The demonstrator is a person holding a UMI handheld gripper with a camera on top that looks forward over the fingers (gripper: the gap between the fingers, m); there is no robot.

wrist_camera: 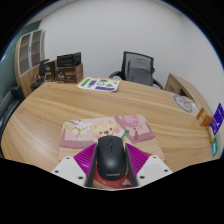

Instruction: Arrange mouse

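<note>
The tongs [110, 172] are sitting low over a round wooden table [60, 110], and a black mouse [110, 160] is lying between their two fingers; the magenta pads [78, 162] are flanking the mouse on both sides, the tongs spread about as wide as the mouse itself; whether the pads are actually pressing on its flanks or only standing close beside them, I cannot tell; the mouse is pointing away from the camera, its scroll wheel showing along the middle of its back; just ahead of the mouse a colourful printed mat [108, 131] is lying flat on the table, and the front of the mouse is overlapping the mat's near edge; well beyond the mat, at the far side of the table, a flat booklet [100, 85] is resting; behind it a black office chair [139, 69] is standing against a pale wall; off to the left, shelves [30, 47] and some dark boxes [69, 68] are filling the far corner of the room; to the right a second, lighter table [190, 96] is standing apart from the round one, with a blue object [218, 116] near its edge.
</note>
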